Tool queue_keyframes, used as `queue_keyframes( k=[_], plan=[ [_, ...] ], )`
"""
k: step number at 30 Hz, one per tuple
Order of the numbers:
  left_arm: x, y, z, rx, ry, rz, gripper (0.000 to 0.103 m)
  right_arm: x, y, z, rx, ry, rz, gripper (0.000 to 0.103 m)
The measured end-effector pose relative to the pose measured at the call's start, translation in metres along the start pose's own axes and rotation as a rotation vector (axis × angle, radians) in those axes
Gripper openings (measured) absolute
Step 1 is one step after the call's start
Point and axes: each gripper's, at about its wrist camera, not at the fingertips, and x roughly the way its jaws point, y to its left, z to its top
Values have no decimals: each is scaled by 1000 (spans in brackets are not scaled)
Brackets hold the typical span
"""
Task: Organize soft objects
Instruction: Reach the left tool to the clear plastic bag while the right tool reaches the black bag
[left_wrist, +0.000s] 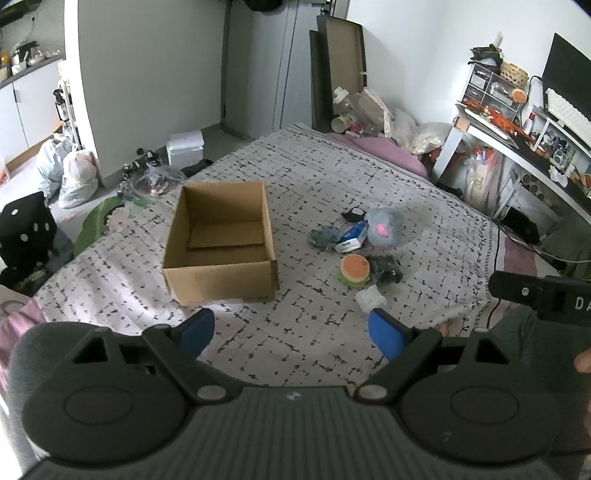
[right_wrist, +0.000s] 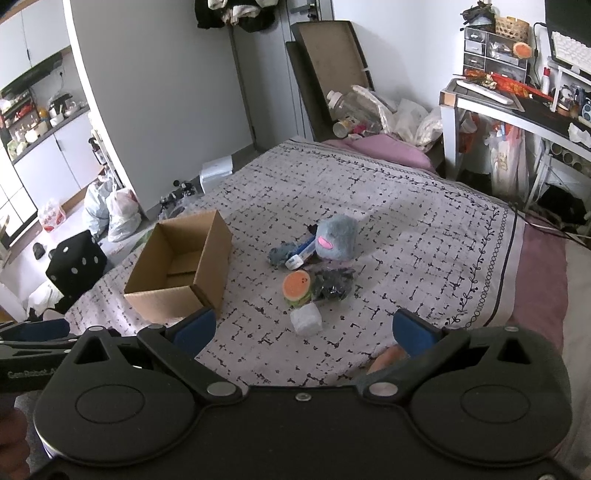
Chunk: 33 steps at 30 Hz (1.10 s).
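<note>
An empty cardboard box (left_wrist: 221, 240) (right_wrist: 181, 269) stands open on the patterned bed cover (left_wrist: 314, 177). To its right lies a heap of soft things: a grey plush with a pink patch (left_wrist: 386, 225) (right_wrist: 338, 238), a burger-shaped plush (left_wrist: 354, 270) (right_wrist: 297, 287), a dark crumpled cloth (left_wrist: 388, 269) (right_wrist: 332, 282), a blue-and-white pack (left_wrist: 352, 236) and a white soft block (left_wrist: 370, 298) (right_wrist: 306, 319). My left gripper (left_wrist: 291, 330) hangs open in front of the box, nothing between its blue pads. My right gripper (right_wrist: 303, 332) stands open just before the white block.
A desk (right_wrist: 517, 107) crowded with clutter stands at the right. Bags and bottles (right_wrist: 369, 110) are heaped past the bed's far end. On the floor to the left sit plastic bags (left_wrist: 74, 173) and a black dice-shaped cushion (right_wrist: 77, 266).
</note>
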Motion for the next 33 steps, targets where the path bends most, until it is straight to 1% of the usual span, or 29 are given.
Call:
queue_keyframes(
  k=[7,10,14,17,19,22,27,30,33],
  plan=[
    [35,-9,5,4,30,2,89,28,-16,13,13,32,-8,103],
    [55,-13,12,-12,67,-16,89,43,-32,19,73,59,-3,103],
    [72,-21,21,-8,64,-27,89,61,-52,27,145,86,10,103],
    [93,-27,26,-22,95,-37,89,75,-64,34,187,102,6,103],
    [104,-29,28,-39,96,-47,89,85,-70,37,209,115,6,103],
    [119,-33,30,-64,104,-52,89,101,-77,39,237,147,28,103],
    [142,-38,34,-94,132,-58,87,127,-83,40,260,186,31,103],
    [157,-42,36,-106,144,-51,87,143,-88,42,293,217,47,103],
    [170,-45,37,-114,157,-52,87,154,-87,46,282,225,61,103]
  ],
)
